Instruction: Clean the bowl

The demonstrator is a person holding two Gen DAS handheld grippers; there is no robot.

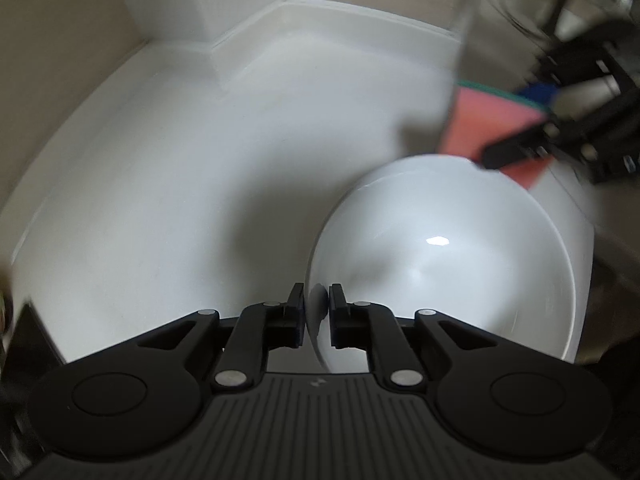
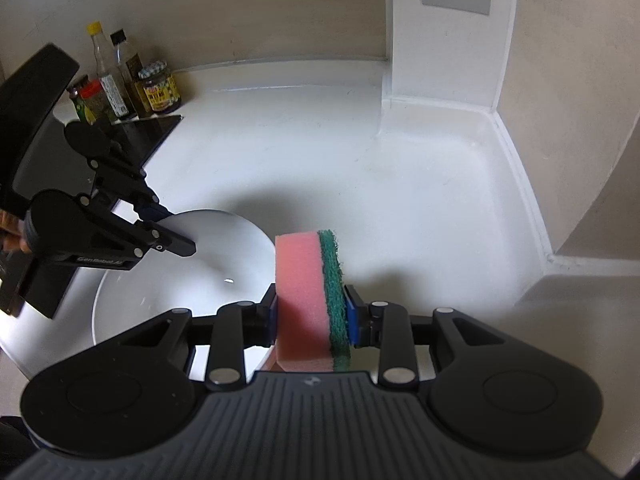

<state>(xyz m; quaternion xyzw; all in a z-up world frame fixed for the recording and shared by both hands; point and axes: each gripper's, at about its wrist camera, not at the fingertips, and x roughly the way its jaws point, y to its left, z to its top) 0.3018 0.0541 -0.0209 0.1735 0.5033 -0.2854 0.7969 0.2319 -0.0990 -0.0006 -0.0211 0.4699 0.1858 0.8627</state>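
A white bowl (image 1: 448, 264) rests on the white counter, its inside glossy. My left gripper (image 1: 318, 304) is shut on the bowl's near rim, one pad inside and one outside. In the right wrist view the same bowl (image 2: 192, 280) lies at lower left with the left gripper (image 2: 172, 232) clamped on its far-left rim. My right gripper (image 2: 312, 312) is shut on a pink sponge (image 2: 302, 292) with a green scouring side, held upright just right of the bowl. The left wrist view shows the sponge (image 1: 484, 128) blurred above the bowl's far rim.
Several sauce bottles and jars (image 2: 120, 80) stand at the back left against the wall beside a black glass cooktop (image 2: 136, 136). A white pillar (image 2: 440, 60) juts from the wall at back right. The white counter (image 2: 340, 160) spreads behind the bowl.
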